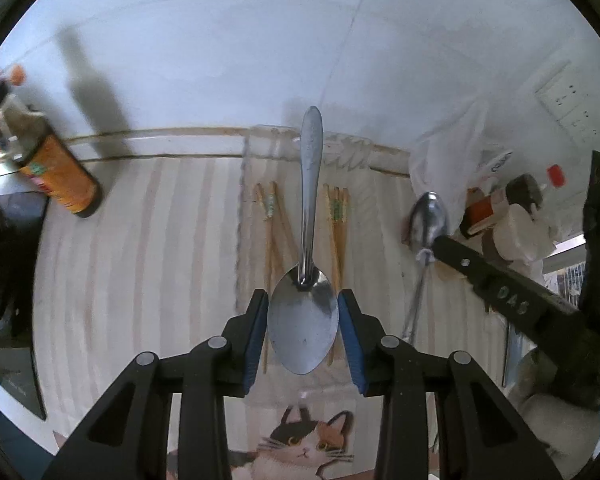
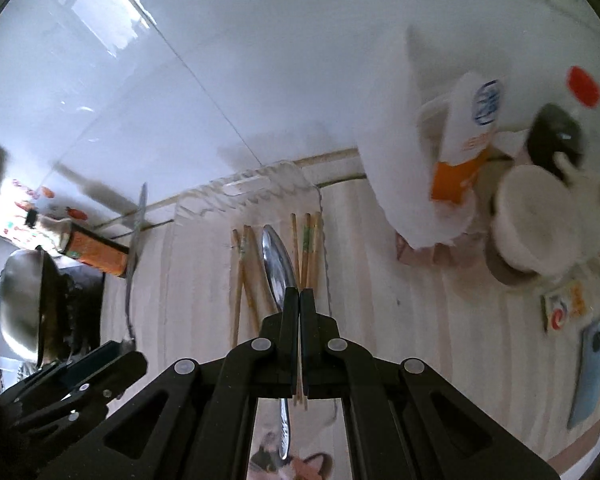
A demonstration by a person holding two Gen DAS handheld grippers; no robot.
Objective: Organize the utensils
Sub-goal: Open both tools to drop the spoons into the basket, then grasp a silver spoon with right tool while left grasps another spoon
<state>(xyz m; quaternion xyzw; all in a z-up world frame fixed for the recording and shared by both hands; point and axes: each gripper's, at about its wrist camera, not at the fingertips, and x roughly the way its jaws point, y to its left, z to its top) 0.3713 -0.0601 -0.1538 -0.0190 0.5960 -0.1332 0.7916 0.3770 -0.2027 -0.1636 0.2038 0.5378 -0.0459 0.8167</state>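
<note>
Spoons fill both claws: the left gripper (image 1: pixel 303 316) pinches one spoon (image 1: pixel 305 280) by its bowl between blue pads, handle pointing toward the wall, while the right gripper (image 2: pixel 299 300), fingers pressed nearly together, clamps a second spoon (image 2: pixel 277 266) at its neck. Both hang over the clear tray (image 2: pixel 320 200), where two bunches of chopsticks (image 1: pixel 338 216) already lie in outer slots; neither spoon is laid down yet, so I judge the job roughly half done. Only the right view shows a wok (image 2: pixel 24 304) and a phone (image 2: pixel 590 372).

Silver spoon (image 1: pixel 303 320), blue-padded fingers (image 1: pixel 256 328), striped cloth (image 1: pixel 140 260).
</note>
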